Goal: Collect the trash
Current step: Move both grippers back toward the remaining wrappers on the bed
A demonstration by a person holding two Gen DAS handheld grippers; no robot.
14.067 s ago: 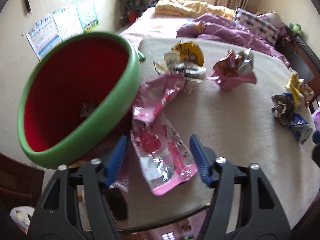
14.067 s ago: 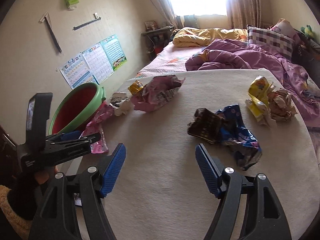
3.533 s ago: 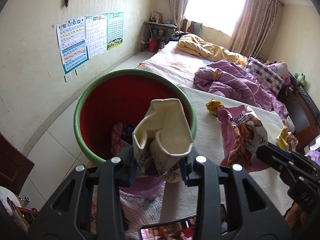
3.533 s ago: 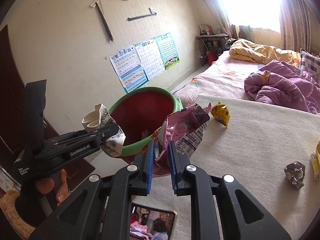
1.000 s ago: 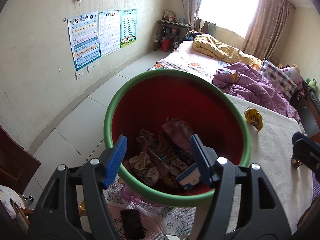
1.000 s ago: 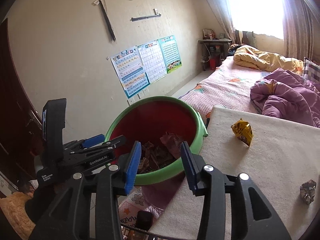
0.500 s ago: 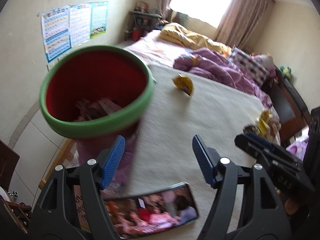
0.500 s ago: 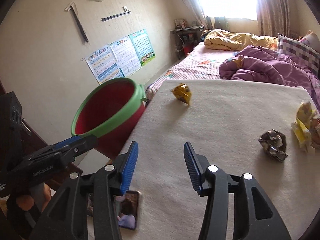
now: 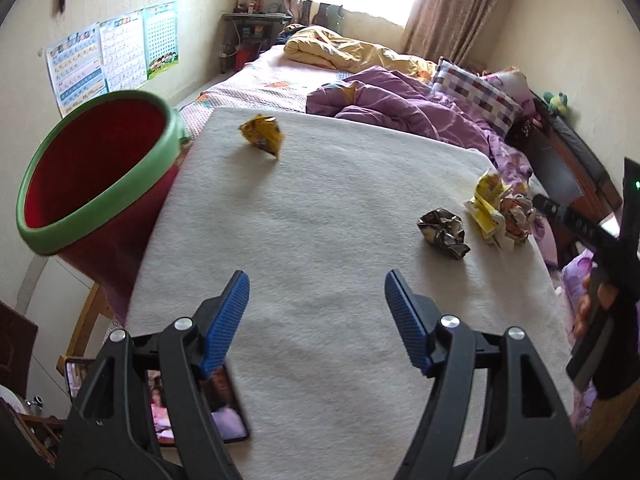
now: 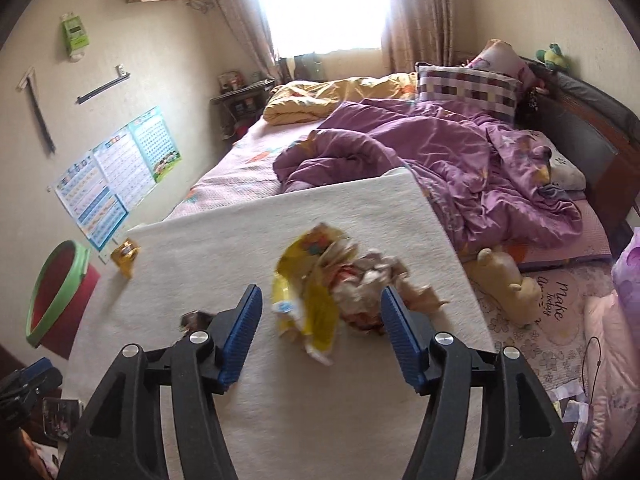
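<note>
Both hand-held grippers empty over the table, three bits of trash left beside the bin.

The bin point(image 9: 96, 184) stands at the table's point(image 9: 320, 240) left edge, mouth tilted toward the camera. A yellow wrapper point(image 9: 262, 134) lies nearest it, its point aimed at the near edge; a dark foil ball point(image 9: 443, 232) sits well right of the bin, with no clear long axis. Farthest off, the yellow-and-paper wad point(image 10: 332, 280) lies long axis running away from the camera, though blur hides its detail. The left hand-held gripper point(image 9: 316, 320) is spread wide, holding nothing. The right hand-held gripper point(image 10: 320, 332) is opening, the wad framed between its fingers, untouched. A second ago both hung over the bin; now they face the table.
</note>
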